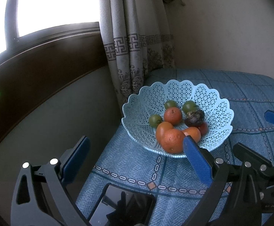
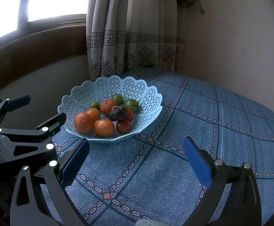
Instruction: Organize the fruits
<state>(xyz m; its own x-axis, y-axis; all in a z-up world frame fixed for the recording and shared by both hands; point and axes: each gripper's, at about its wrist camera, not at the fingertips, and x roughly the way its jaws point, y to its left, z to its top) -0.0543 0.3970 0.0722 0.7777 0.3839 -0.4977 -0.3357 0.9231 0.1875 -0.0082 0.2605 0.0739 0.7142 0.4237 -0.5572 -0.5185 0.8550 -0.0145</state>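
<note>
left wrist view, nearest the lens: the left gripper (image 1: 137, 156) with blue-padded black fingers spread wide apart, nothing between them. just under it a black glossy rectangular phone (image 1: 125, 207) lies flat on the blue woven tablecloth with chain-link lines (image 1: 129, 162). the right-hand pad sits in front of the near rim of the pale blue lattice plastic basket with a scalloped edge (image 1: 208, 98), though whether it touches the rim is hard to judge through the fisheye.

right wrist view: the right gripper (image 2: 136, 156) is likewise released, its fingers wide, hovering over bare cloth, apart from the basket. the left gripper shows at the left edge beside the basket's near-left rim.

all the fruit lies inside the basket. at the front are three round orange fruits (image 2: 103, 128), bunched and touching; a fourth orange one sits behind them near the middle. a dark wrinkled purple-brown fruit (image 2: 117, 113) rests on top of the pile, right of centre. two small dark red round fruits (image 2: 123, 126) lie beneath and beside it on the right. three small green round fruits (image 2: 130, 104) sit along the back of the heap.

behind the basket hangs a beige patterned curtain (image 1: 135, 43), with a bright window with a dark frame (image 1: 48, 7) to its left and a pale wall (image 1: 231, 28) to the right.
</note>
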